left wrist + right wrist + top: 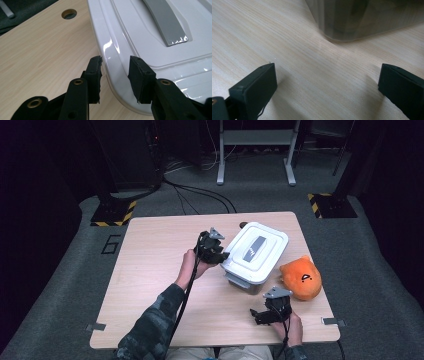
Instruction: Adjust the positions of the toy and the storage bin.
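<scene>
Camouflage sleeve, black tongs, trailing cables

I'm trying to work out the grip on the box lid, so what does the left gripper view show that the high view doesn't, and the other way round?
The left gripper view alone shows the contact: the left gripper has its jaws closed on the rim of the white lid, and a round hole lies in the table. The high view alone shows the orange plush toy beside the box, and the right gripper open above bare wood near the front edge. Both show the lid with its grey handle and the wooden tabletop.
</scene>
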Action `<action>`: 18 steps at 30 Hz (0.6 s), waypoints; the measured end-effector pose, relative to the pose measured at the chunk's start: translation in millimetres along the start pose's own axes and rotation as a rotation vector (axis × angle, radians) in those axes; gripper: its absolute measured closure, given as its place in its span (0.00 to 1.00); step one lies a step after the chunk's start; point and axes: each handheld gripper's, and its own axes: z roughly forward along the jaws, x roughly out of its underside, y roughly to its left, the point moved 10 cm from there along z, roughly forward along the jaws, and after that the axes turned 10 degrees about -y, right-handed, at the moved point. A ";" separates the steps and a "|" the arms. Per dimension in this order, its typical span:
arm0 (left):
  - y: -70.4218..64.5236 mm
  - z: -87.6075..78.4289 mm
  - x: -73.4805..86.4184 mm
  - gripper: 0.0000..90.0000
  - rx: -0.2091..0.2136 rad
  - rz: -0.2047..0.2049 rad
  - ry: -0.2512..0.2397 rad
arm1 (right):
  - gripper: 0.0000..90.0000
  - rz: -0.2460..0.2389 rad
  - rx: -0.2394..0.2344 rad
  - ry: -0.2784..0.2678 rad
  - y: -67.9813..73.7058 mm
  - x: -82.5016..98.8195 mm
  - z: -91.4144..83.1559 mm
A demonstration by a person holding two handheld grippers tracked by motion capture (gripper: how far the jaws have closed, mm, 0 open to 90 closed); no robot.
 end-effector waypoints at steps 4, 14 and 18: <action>0.7 1.0 -2.5 0.58 0.002 0.021 0.022 | 0.01 0.001 0.001 -0.001 0.0 -0.1 0.1; -19.0 9.4 -28.1 0.16 0.023 0.042 -0.017 | 0.02 0.006 0.006 -0.002 -0.3 -0.2 0.2; -30.2 23.1 -39.7 0.15 0.034 0.054 -0.024 | 0.02 -0.002 -0.002 -0.001 -0.6 -0.1 -0.1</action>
